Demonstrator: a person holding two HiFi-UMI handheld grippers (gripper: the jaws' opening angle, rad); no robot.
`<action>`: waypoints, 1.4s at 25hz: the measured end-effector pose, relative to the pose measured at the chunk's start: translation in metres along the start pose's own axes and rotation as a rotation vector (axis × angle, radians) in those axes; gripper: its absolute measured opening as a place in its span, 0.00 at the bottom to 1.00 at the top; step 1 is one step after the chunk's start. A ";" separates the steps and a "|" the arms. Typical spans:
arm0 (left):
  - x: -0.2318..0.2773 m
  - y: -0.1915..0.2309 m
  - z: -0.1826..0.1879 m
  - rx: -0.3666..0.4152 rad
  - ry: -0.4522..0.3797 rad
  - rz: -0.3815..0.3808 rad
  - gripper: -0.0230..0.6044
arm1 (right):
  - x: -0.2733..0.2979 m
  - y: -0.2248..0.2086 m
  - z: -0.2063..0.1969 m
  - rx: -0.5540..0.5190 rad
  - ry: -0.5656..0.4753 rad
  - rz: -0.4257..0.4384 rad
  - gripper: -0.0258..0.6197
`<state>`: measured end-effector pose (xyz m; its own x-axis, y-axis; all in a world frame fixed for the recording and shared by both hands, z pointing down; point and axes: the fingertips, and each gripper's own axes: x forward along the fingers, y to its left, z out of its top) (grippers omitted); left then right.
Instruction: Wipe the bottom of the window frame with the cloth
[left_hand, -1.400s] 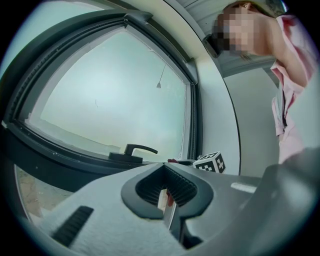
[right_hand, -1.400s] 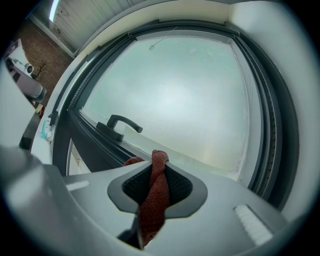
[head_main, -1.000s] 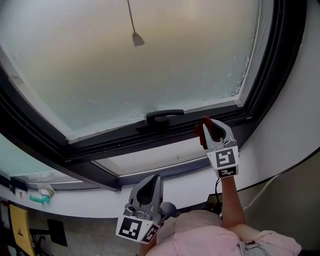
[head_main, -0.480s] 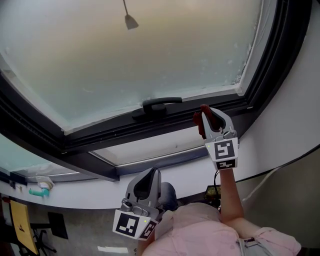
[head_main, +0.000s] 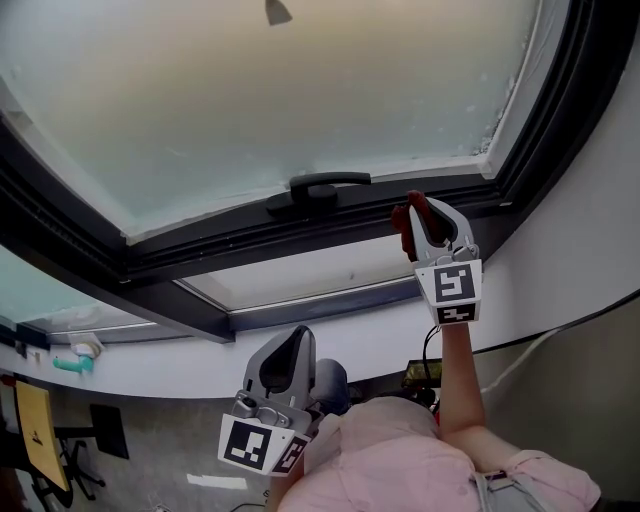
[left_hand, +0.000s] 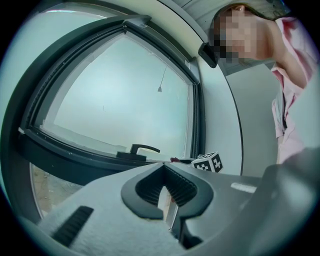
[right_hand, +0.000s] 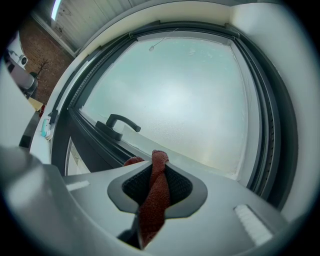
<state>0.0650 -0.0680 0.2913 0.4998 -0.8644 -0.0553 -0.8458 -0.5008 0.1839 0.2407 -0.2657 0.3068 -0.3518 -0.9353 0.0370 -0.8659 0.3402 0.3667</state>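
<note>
Three views, shared window frame (head_main: 250, 240)

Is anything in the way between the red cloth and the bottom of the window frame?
No, nothing visible stands between them. The right gripper holds the red cloth right up by the frame's bottom bar. Only the black handle sticks up from that bar, left of the cloth, so wiping that way would likely meet it.
</note>
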 end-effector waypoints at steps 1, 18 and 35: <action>-0.002 0.000 0.000 0.000 0.000 0.004 0.03 | 0.000 0.000 0.000 -0.006 -0.002 0.002 0.14; -0.018 0.001 -0.005 -0.037 -0.049 -0.017 0.03 | -0.008 -0.036 -0.019 -0.037 0.060 -0.098 0.14; -0.039 0.014 0.000 -0.054 -0.052 -0.020 0.03 | -0.009 -0.049 -0.024 -0.044 0.097 -0.189 0.14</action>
<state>0.0336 -0.0415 0.2962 0.5048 -0.8563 -0.1096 -0.8238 -0.5158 0.2353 0.2949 -0.2759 0.3107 -0.1472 -0.9877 0.0525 -0.8959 0.1556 0.4161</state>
